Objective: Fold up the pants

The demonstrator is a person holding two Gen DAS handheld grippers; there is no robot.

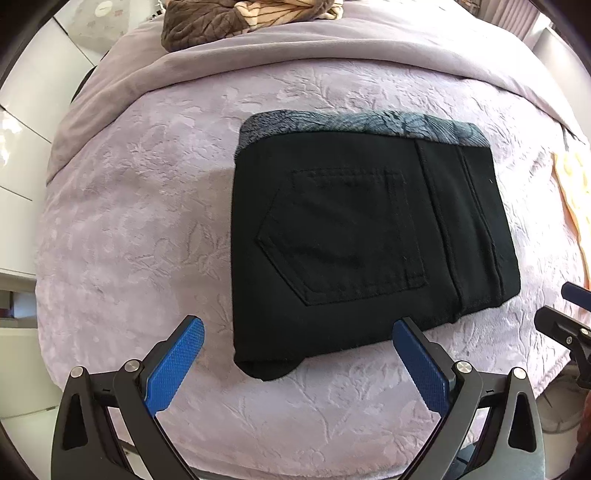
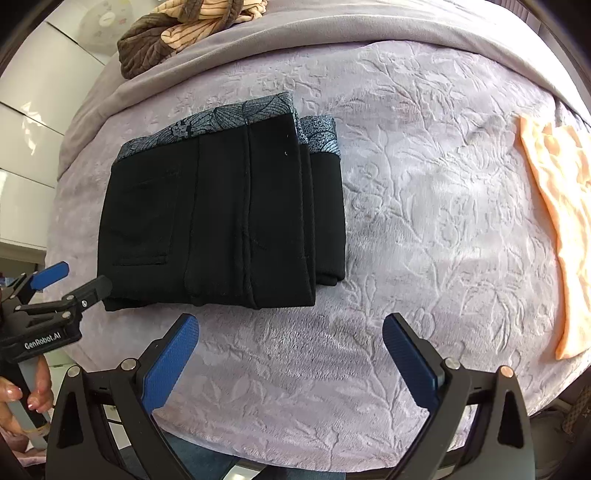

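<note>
- Both tools hang just short of the near edge of the bed (image 2: pixel 424 229), gripping nothing: the left tool (image 1: pixel 297 341) has its blue fingers spread wide apart, and the right tool (image 2: pixel 290 338) is spread just as wide over bare blanket.
- Between and beyond them lie the pants (image 1: pixel 362 236), black, folded into a compact rectangle with the back pocket on top and the patterned grey waistband (image 1: pixel 354 123) along the far edge (from the right-hand view the stacked layers show at the packet's right side).
- My guess is the tools are held back and apart because the folding is finished or nearly so; nothing needs pinning, and the packet sits flat by itself.
- The left tool faces the packet's near corner, which would suit a last tidy or a lift, if one is wanted.
- An orange garment (image 2: pixel 554 229) lies well apart at the right, and a brown-and-cream throw (image 2: pixel 177 33) sits bunched at the bed's far end, both clear of the work.
</note>
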